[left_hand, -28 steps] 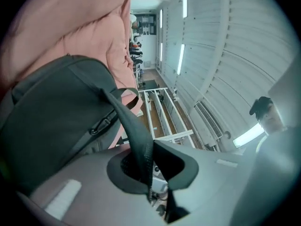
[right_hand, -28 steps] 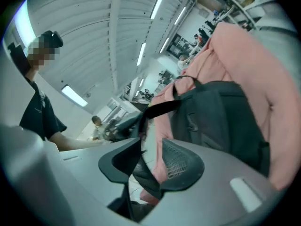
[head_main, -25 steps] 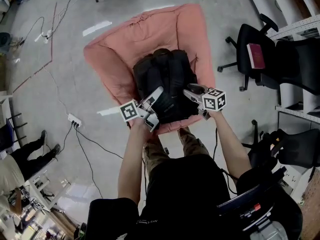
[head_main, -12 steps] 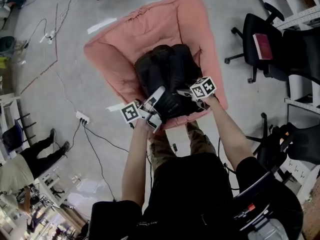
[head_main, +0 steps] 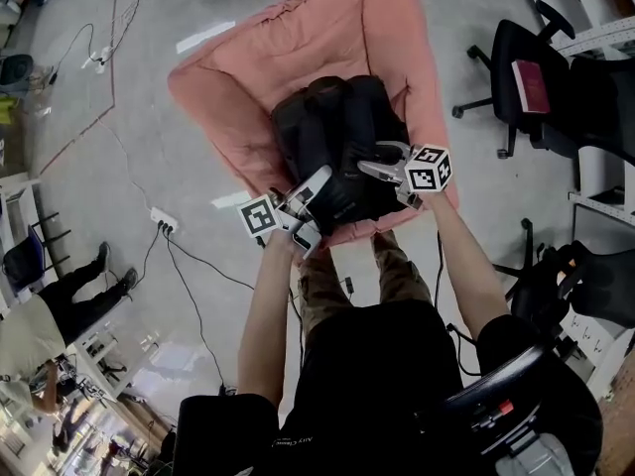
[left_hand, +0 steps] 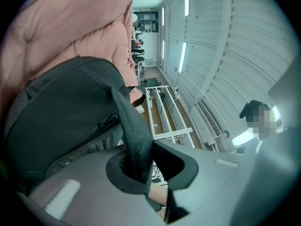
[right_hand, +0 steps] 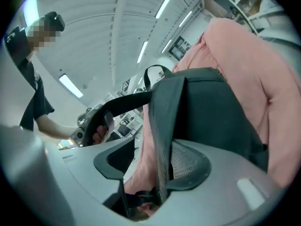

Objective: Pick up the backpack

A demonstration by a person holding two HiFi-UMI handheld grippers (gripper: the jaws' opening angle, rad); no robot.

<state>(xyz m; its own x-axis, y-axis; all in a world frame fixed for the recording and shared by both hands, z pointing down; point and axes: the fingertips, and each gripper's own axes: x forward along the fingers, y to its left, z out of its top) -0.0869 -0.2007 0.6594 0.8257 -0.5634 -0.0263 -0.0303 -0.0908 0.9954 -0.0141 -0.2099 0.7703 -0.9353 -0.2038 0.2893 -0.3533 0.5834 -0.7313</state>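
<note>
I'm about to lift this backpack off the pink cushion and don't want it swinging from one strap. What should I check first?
1. Left gripper clamped on its shoulder strap: ok.
2. Right gripper clamped on the other strap: not ok; the strap stands between its jaws, but they are opening.
3. Backpack resting on the pink cushion: ok.
4. Straps free of snags underneath: cannot tell.
</note>
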